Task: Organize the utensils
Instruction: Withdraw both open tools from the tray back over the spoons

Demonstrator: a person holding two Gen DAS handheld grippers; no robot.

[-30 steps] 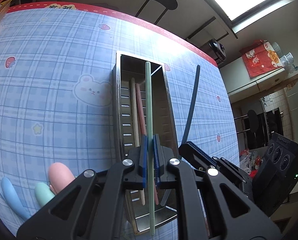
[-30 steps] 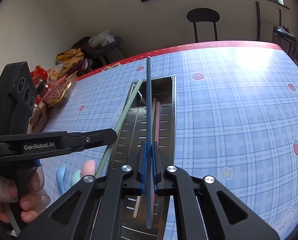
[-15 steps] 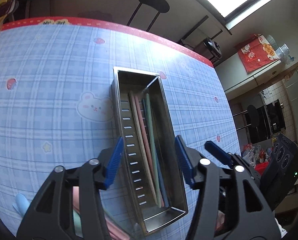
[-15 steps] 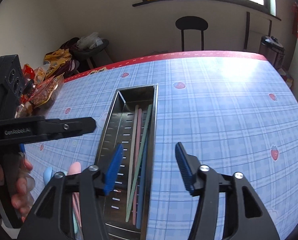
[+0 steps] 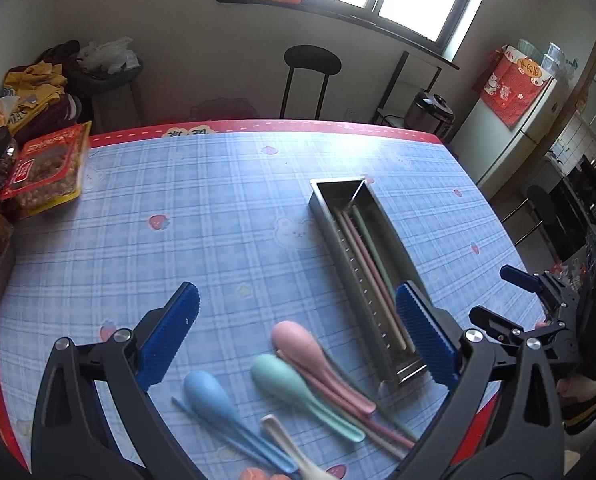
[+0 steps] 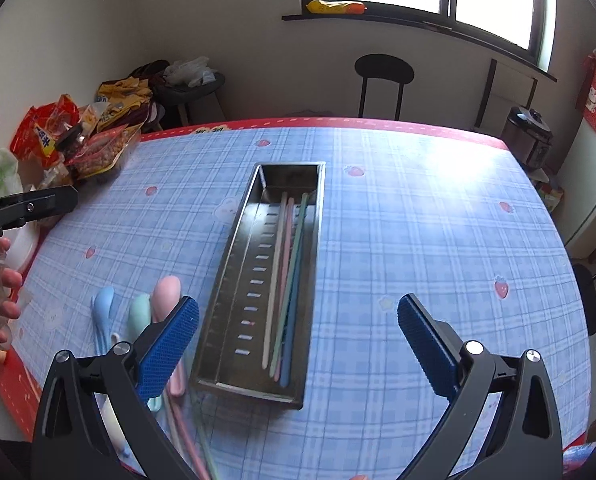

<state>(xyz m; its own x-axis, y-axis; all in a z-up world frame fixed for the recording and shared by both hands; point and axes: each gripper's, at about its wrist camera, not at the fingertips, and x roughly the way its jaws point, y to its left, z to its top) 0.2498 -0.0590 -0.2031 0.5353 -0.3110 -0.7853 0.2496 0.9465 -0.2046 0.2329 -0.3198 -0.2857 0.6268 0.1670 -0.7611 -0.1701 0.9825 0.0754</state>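
Since a second ago both tongs have let go of their chopsticks, the jaws just opening, and both have pulled back and up from the tray. Left tongs [image 5: 298,334] now gape fully wide, nothing between the blue pads. Right tongs [image 6: 298,342] same, wide open and empty, with the near end of the steel tray [image 6: 234,280] showing between the fingers below. The green chopstick [image 6: 294,264] and blue chopstick [image 6: 292,328] now lie flat inside the tray beside the white chopstick [image 6: 273,280] and pink chopstick [image 6: 285,256], all running lengthwise along the right side. On the checked surface [image 5: 178,208] left of the tray lie the pink spoon [image 5: 298,344], green spoon [image 5: 282,378], blue spoon [image 5: 208,396] and a white spoon [image 5: 282,434], with more thin sticks under them, blurred. Snack bags [image 6: 98,152] sit at the far left edge.
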